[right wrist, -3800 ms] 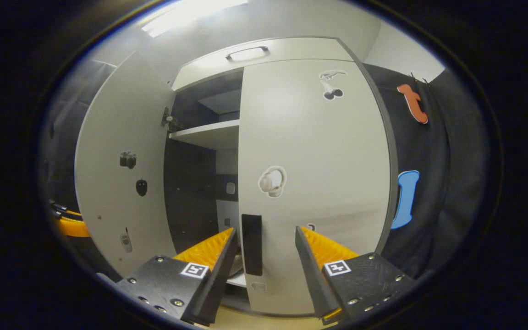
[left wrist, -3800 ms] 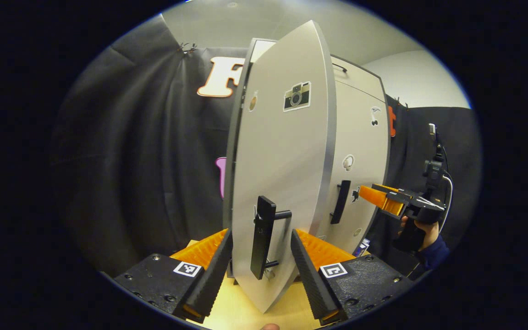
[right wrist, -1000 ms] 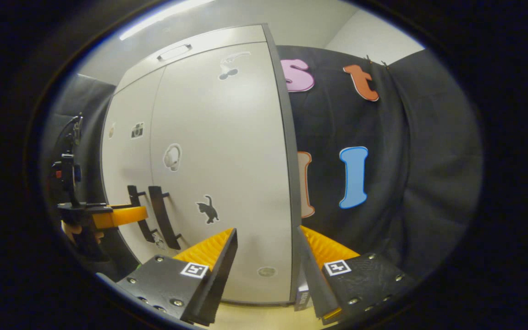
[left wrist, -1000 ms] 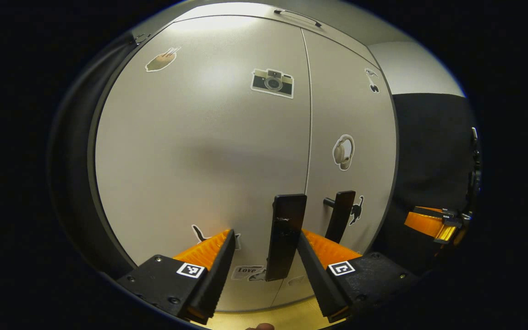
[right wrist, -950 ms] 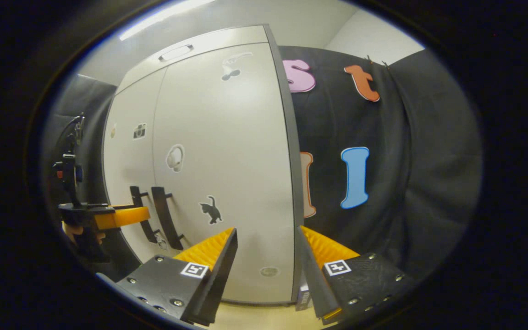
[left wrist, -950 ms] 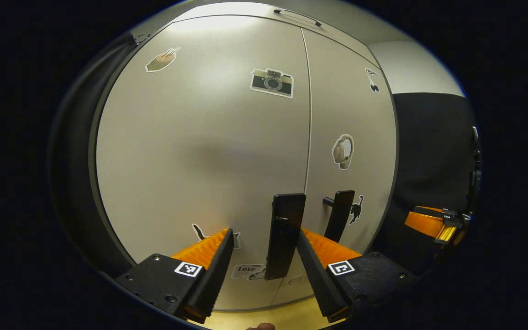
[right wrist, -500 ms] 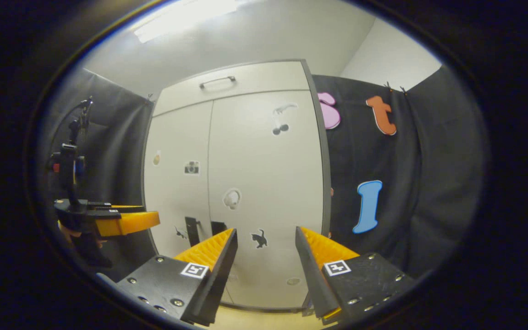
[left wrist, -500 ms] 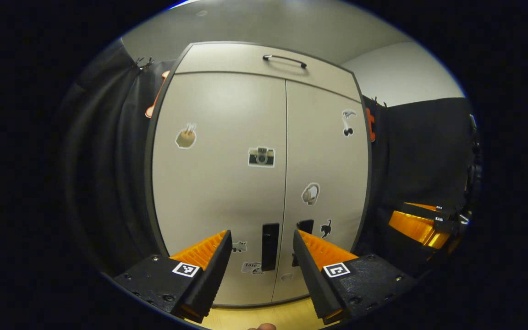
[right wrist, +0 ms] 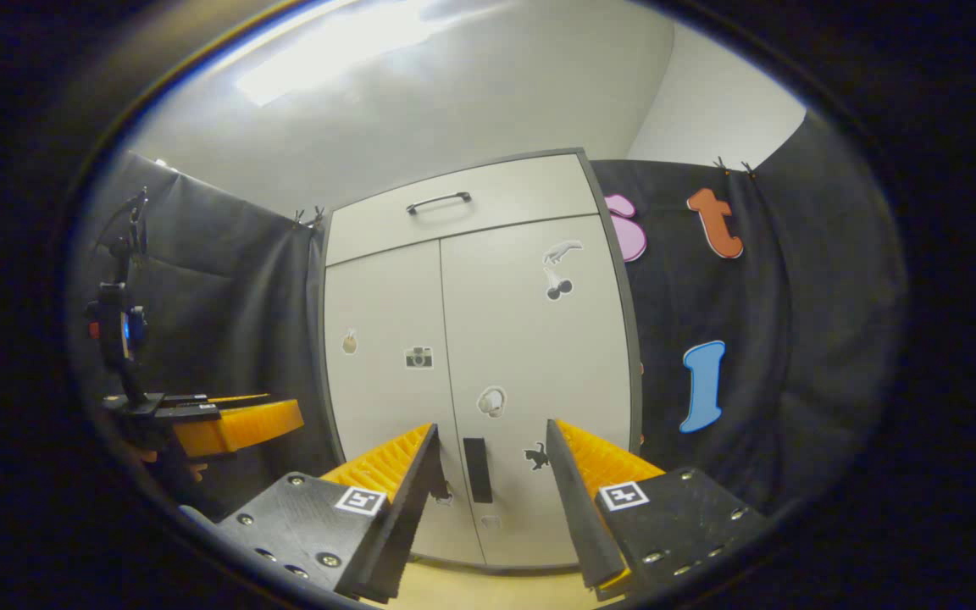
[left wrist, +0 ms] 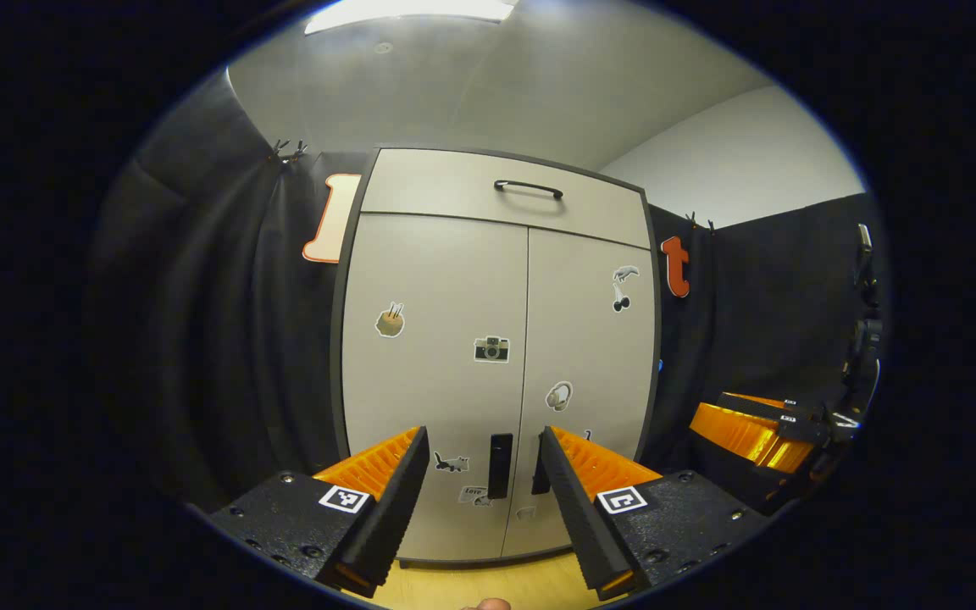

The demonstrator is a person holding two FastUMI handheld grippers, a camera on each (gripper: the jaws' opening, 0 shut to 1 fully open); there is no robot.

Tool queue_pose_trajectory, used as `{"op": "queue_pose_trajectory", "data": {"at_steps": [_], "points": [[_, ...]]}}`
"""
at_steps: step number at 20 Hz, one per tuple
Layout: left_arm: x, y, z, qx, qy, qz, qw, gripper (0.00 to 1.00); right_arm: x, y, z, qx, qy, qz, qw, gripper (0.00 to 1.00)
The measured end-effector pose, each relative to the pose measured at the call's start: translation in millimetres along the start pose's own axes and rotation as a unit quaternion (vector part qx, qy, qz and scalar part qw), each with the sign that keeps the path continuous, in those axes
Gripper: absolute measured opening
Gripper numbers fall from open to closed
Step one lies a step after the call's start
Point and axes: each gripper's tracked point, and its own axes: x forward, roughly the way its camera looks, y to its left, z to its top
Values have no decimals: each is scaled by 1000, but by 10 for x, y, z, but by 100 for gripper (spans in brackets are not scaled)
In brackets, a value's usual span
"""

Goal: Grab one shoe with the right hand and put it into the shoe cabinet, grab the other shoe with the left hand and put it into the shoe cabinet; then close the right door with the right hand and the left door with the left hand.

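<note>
Shoe cabinet (left wrist: 454, 356), doors closed, stands apart ahead of both spread, empty tongs (left wrist: 481, 500) (right wrist: 488, 500).

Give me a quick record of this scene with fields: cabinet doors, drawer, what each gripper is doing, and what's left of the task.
cabinet: stands against the black cloth
left door: shut
right door: shut
drawer: on top, shut, with a dark handle
left gripper: open, empty, back from the cabinet
right gripper: open, empty, back from the cabinet
shoes: not visible, doors hide the inside
task left: none apparent, both doors are closed
</note>
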Motion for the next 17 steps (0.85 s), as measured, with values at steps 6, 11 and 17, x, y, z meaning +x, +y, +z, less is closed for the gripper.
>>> {"op": "queue_pose_trajectory", "data": {"at_steps": [6, 11, 17], "points": [[-121, 68, 5, 10, 5, -6, 1000, 82, -184, 36, 14, -10, -9, -23, 1000, 76], [-62, -27, -95, -2, 18, -21, 1000, 83, -262, -52, -14, -16, -3, -37, 999, 76], [119, -407, -109, -1, 10, -8, 1000, 83, -302, -470, 47, -29, -6, -29, 999, 73]]}}
